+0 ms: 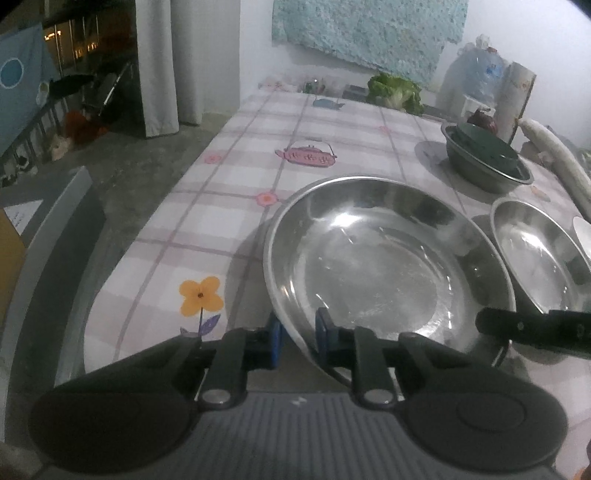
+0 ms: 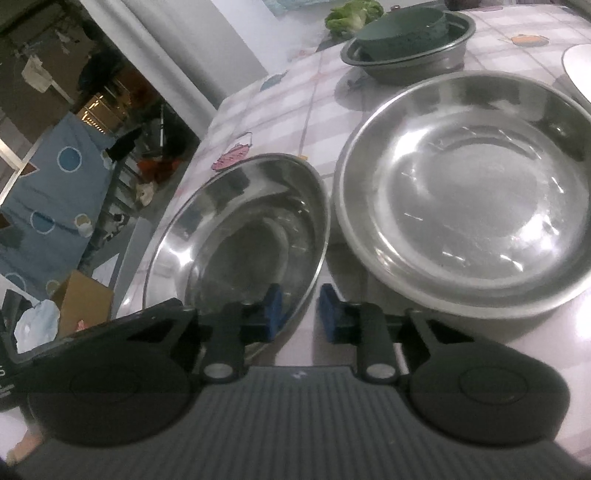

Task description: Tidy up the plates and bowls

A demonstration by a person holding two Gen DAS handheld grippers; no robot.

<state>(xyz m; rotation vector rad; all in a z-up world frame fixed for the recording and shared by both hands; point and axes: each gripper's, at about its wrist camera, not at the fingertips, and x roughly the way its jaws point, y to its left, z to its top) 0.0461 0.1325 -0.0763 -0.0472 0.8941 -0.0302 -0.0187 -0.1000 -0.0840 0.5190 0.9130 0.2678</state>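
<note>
Left side: a grey floor is lying beside the table, with a white curtain hanging at the back.
Table: a pink checked cloth with flowers and teapots is covering it.
Left gripper: the left gripper is pointing forward and slanting down at the table. Its blue pads are closing tight on the near rim of the plate, one pad outside and one inside.
Plate: the plate is sitting at the near left edge of the table. It is round and shiny, so it is not showing any long side. Its hollow side is facing up. I cannot tell if it is resting on the cloth or lifting a little.
Right gripper: the right gripper is slanting down too. It is pinching the same plate at its near right rim, with one pad inside and one outside. Both grippers are sitting close, side by side.
Second plate: the second plate is lying flat just beside the first one, on its right, hollow side up. The two rims are almost touching.
Bowl: a deep steel bowl is standing farther back, well apart from the plates, with a dark green thing sitting in it.
Greens: leafy greens are lying at the far end of the table.
Radish: a long white radish is lying to the right of the bowl, pointing away toward the wall.
</note>
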